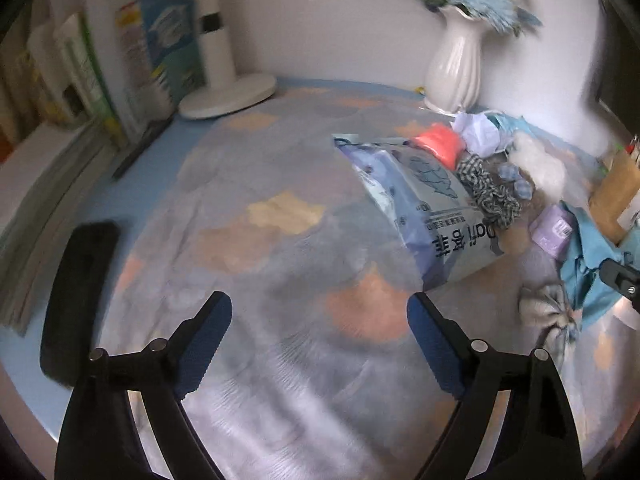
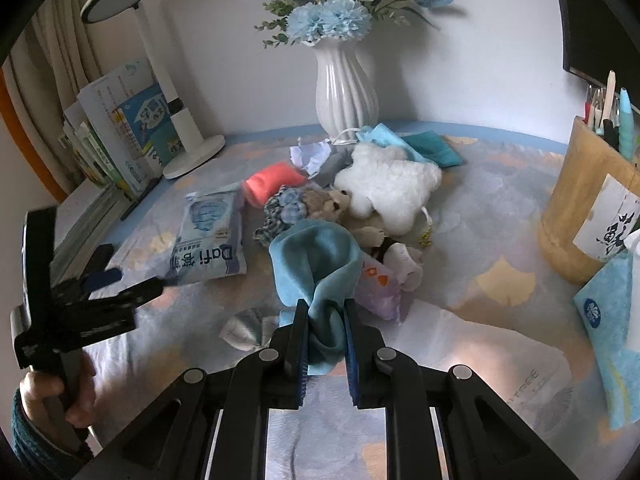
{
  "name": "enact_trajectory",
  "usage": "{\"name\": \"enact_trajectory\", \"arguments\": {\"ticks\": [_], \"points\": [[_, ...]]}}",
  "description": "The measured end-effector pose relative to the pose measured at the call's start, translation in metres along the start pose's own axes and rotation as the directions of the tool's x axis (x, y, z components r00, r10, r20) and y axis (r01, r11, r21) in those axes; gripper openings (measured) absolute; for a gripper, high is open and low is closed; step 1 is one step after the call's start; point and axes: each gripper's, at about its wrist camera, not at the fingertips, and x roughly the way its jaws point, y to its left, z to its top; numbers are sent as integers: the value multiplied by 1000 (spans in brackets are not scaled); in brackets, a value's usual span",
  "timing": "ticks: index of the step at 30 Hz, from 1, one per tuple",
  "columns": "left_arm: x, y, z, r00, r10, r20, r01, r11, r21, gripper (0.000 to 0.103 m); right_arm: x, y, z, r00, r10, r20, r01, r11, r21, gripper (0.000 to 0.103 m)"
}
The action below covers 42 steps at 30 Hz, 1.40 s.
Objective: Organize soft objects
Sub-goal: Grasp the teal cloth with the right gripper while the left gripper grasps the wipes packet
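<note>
The right gripper (image 2: 326, 330) is clamping a fold of the teal cloth (image 2: 316, 260), its jaws pinched tight on the fabric, which is bunching upward in front of them. The left gripper (image 1: 320, 312) is standing wide apart above bare tablecloth (image 1: 260, 184), nothing between its fingers; a hand (image 2: 60, 396) is gripping its handle at the left edge of the right wrist view.

Just beyond the held cloth, the soft things are lying in a heap mid-table: a white plush toy (image 2: 390, 184), a blue tissue pack (image 2: 210, 236) beside it, a small brown teddy (image 2: 326, 202), a checked fabric piece (image 2: 276, 216) and an orange-red roll (image 2: 272, 184). A white vase (image 2: 346, 92) of blue flowers is standing behind the heap, against the wall.

At the right, a wooden holder (image 2: 584, 208) is carrying pens (image 2: 612, 108) upright.
</note>
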Motion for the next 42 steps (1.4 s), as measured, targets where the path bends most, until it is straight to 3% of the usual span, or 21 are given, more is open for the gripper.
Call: {"name": "enact_trajectory", "arguments": {"ticks": [3, 8, 11, 14, 15, 16, 20, 27, 32, 34, 37, 42], "points": [[-10, 4, 4, 997, -70, 19, 70, 997, -24, 88, -2, 4, 1, 1000, 0, 7, 0, 1000, -6, 15], [-12, -28, 35, 977, -207, 52, 209, 977, -44, 90, -4, 4, 2, 1000, -4, 8, 4, 1000, -13, 15], [13, -58, 55, 987, -156, 29, 157, 988, -3, 90, -4, 2, 2, 1000, 4, -8, -4, 1000, -4, 15], [41, -84, 64, 998, -53, -15, 54, 997, 63, 88, -3, -1, 1, 1000, 16, -19, -16, 1000, 1, 15], [47, -87, 63, 999, -40, -27, 42, 997, 70, 77, -2, -1, 1, 1000, 17, -22, -17, 1000, -3, 15], [53, -88, 62, 998, -37, -42, 40, 997, 66, 75, -2, -1, 1, 1000, 19, -24, -19, 1000, -10, 15], [50, -79, 54, 998, -62, -4, 62, 996, 69, 54, -3, 1, 0, 999, 39, -19, -40, 999, -24, 17], [-4, -47, 28, 978, -185, 100, 180, 982, 55, 53, -21, 10, -1, 992, 122, 20, -121, 992, -37, 17], [-14, -28, 10, 963, -237, 127, 238, 971, 7, 53, -40, 38, -15, 977, 210, -39, -213, 968, -132, 17], [-10, -26, 5, 961, -245, 131, 248, 969, -8, 53, -38, 47, -29, 978, 187, -95, -201, 966, -165, 23], [-7, -24, -3, 955, -253, 152, 259, 966, -20, 53, -34, 49, -48, 976, 164, -141, -186, 970, -157, 55], [-12, -21, -7, 952, -235, 198, 244, 970, -21, 54, -32, 38, -57, 971, 186, -150, -199, 977, -77, 66]]}}
